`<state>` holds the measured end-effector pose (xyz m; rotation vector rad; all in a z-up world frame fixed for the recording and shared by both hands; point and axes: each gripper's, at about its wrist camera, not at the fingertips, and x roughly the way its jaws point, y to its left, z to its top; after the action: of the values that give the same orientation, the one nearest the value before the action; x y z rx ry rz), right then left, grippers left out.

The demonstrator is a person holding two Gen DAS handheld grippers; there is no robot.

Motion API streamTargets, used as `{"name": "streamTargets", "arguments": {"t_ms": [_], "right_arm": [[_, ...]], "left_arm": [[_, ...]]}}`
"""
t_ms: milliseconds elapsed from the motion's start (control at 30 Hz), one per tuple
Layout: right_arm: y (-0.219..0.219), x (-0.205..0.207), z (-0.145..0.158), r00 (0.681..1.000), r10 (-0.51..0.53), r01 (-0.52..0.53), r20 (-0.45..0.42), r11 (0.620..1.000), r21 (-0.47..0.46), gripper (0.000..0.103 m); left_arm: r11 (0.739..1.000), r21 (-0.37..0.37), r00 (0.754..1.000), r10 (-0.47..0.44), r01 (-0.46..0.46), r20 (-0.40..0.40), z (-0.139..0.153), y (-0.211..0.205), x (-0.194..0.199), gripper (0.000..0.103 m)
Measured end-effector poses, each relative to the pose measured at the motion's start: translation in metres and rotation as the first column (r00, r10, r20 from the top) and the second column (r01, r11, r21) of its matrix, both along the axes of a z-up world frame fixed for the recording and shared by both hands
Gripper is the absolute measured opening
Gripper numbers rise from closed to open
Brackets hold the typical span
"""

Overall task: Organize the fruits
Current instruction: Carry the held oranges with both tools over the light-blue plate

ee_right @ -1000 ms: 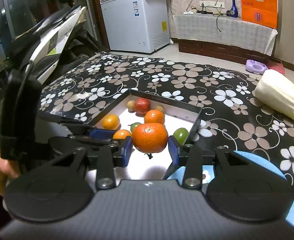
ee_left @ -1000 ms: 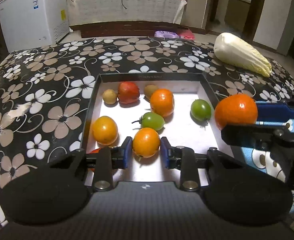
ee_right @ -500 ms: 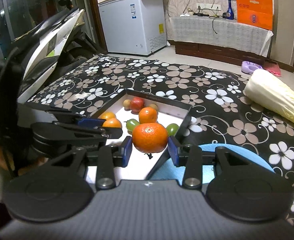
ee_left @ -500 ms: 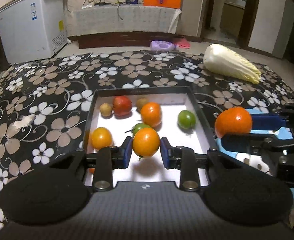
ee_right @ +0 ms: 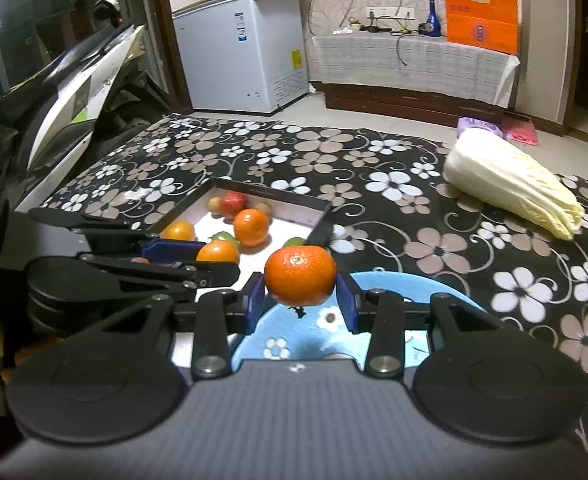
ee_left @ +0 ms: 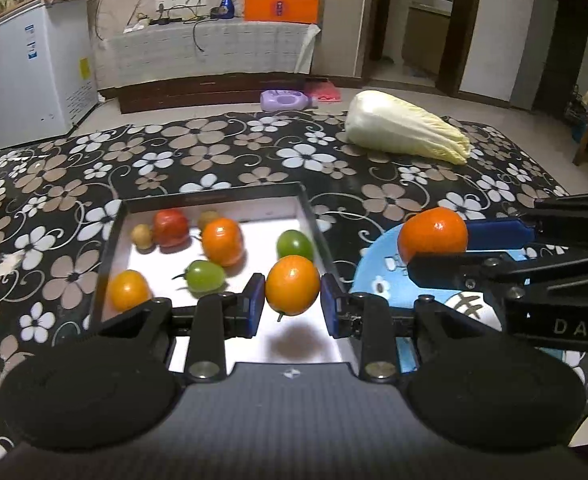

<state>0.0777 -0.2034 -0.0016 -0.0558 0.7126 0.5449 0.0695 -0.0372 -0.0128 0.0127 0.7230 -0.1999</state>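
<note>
Gripping a smooth yellow-orange fruit (ee_left: 292, 285), the left tool (ee_left: 292, 304) holds it in the air above the near end of the black-rimmed tray (ee_left: 309, 208), its little stem pointing down and a shadow on the white floor beneath. Over to the right, the right tool (ee_right: 299, 300) is clamped on a deeper orange, dimpled mandarin (ee_right: 299, 274), glossy on top, hanging above the blue plate (ee_right: 394, 284) just beside the tray. Further in, the tray carries two green tomatoes (ee_left: 205, 276), a large orange fruit (ee_left: 222, 241), a small yellow-orange one (ee_left: 128, 290), a red one (ee_left: 170, 227) and two small brownish ones. Beyond, a pale napa cabbage (ee_left: 406, 128) lies on the floral bench (ee_left: 213, 152).
</note>
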Motion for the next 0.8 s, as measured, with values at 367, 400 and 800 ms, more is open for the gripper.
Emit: {"name": "streamTargets", "arguments": {"t_ms": [367,400,800], "right_arm": [[-0.032,-0.006,-0.002,0.999,-0.052,0.052,-0.002,0.999,-0.016,0.042],[-0.034,-0.006,-0.002,0.998,-0.057,0.057,-0.003,0.998,-0.018,0.042],[-0.067,-0.007,-0.005,0.99,-0.138,0.138,-0.006,0.99,-0.023,0.042]], "left_arm": [[0.997,-0.022,0.997,-0.076,0.076,0.014,0.001,-0.033,-0.006,0.035],[0.996,-0.021,0.996,-0.083,0.084,0.016,0.0,-0.037,-0.007,0.035],[0.983,-0.022,0.984,-0.181,0.181,-0.002,-0.011,-0.079,-0.013,0.035]]}}
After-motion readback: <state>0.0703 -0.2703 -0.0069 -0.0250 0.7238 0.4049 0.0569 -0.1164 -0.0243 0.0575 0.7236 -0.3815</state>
